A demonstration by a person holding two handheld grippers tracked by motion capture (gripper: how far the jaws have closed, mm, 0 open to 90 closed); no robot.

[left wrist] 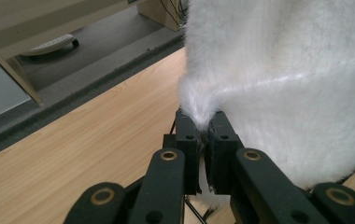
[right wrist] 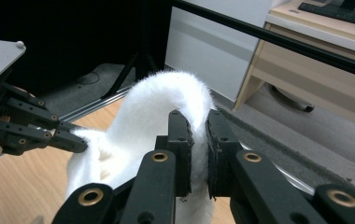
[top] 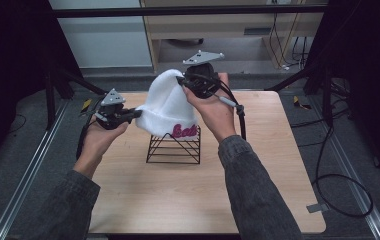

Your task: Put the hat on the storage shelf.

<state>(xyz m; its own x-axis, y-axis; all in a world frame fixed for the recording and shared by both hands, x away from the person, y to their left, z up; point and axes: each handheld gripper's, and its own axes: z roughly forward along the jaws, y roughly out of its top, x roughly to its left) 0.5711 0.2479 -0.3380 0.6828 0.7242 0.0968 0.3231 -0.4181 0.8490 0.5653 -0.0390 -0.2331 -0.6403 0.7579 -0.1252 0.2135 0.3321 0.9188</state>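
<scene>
High view. White fleecy beanie (top: pixel 165 107) with pink lettering on the cuff sits at centre frame, draped over a black wire rack (top: pixel 174 148) standing on the wooden worktop (top: pixel 203 190). The left hand-held gripper (top: pixel 137 114), left of centre, is clamped on the hat's lower left edge. The right hand-held gripper (top: pixel 182 82), upper centre, is clamped on the crown. The hat hangs between the two holds and sags over the rack's top: soft, limp, evidently light.

Left gripper view. The jaws rise from the bottom centre, and the left hand-held gripper (left wrist: pixel 203 122) is pinched together on a small tuft of the beanie (left wrist: pixel 283 84), which covers the right half of the frame. The fabric puckers to a point at the pinch. Judgement: pile is fluffy and compressible, so a shallow nip like this could slip off under a pull; a deeper bite into the folded cuff would be safer.

Right gripper view. The right hand-held gripper (right wrist: pixel 199 122) is closed on a fold of the beanie (right wrist: pixel 152 112) at centre, with the cloth arching over the jaw tips. The left hand-held gripper (right wrist: pixel 83 145) shows at left, its tip touching the hat's edge. Judgement: nothing fragile here; the hat will stretch and flop rather than keep shape, so two spaced holds are needed to steer it. The rack's wires might snag the knit if it is dragged sideways; lifting clear looks safer.
</scene>
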